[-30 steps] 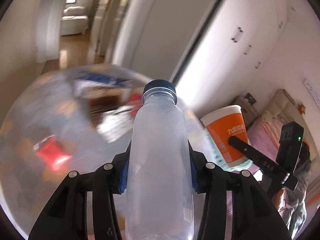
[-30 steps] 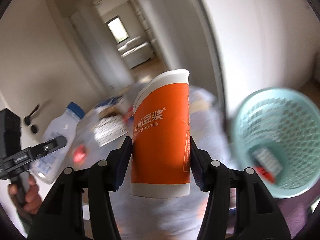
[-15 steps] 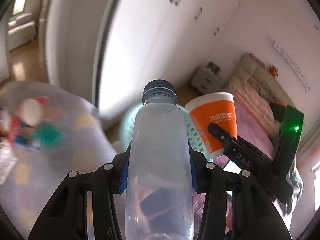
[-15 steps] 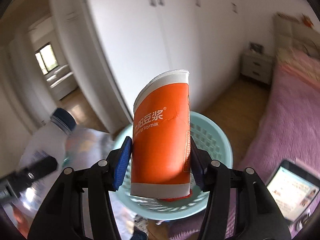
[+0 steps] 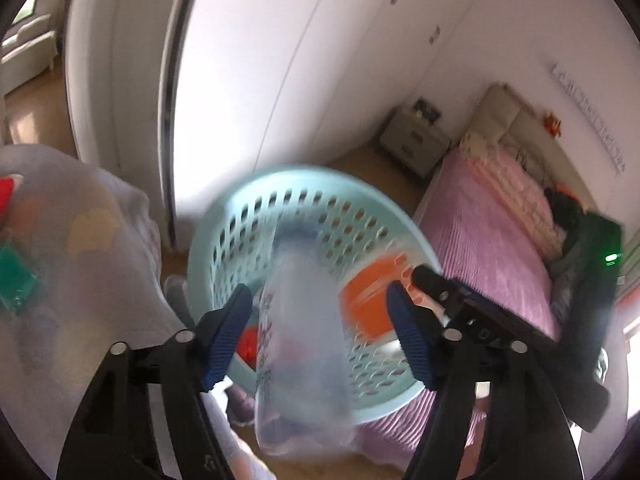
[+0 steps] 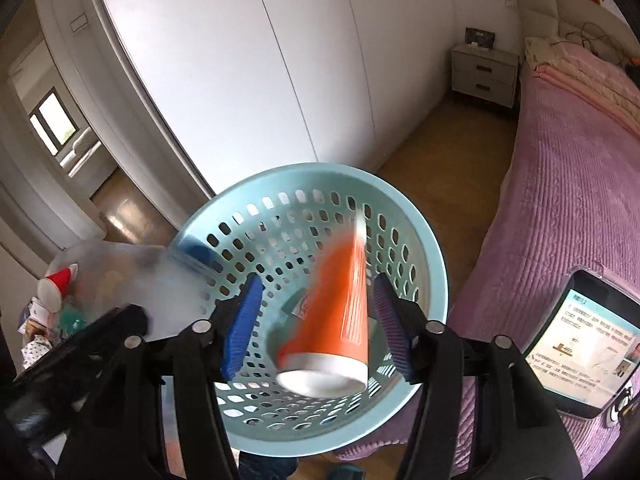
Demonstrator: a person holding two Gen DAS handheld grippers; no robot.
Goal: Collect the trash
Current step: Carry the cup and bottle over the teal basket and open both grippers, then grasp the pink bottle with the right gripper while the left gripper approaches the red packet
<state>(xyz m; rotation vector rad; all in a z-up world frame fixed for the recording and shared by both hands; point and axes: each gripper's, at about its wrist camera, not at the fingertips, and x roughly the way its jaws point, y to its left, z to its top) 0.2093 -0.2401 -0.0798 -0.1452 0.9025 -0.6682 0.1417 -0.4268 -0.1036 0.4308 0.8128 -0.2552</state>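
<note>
A clear plastic bottle [image 5: 304, 340] with a blue cap, blurred, drops between the blue pads of my left gripper [image 5: 318, 340]. The jaws are opening and gaps show on both sides of it. Below it stands a light blue perforated basket [image 5: 304, 176]. An orange paper cup [image 6: 340, 312], tilted and blurred, falls between the opening jaws of my right gripper [image 6: 316, 328], free of both pads, over the same basket [image 6: 280, 178]. The bottle [image 6: 160, 280] also shows at the left of the right wrist view, and the cup [image 5: 368, 300] shows inside the basket in the left wrist view.
The basket sits at the edge of a bed with a purple cover [image 6: 580, 160], where a lit tablet [image 6: 580, 340] lies. A cloth-covered table [image 5: 80, 280] with a red cup [image 6: 60, 280] and litter is on the left. White wardrobe doors and a nightstand [image 6: 484, 72] stand behind.
Both grippers swung from the table over to the basket and tipped downward. Their jaws then spread, and the bottle and the cup slipped free and are dropping.
</note>
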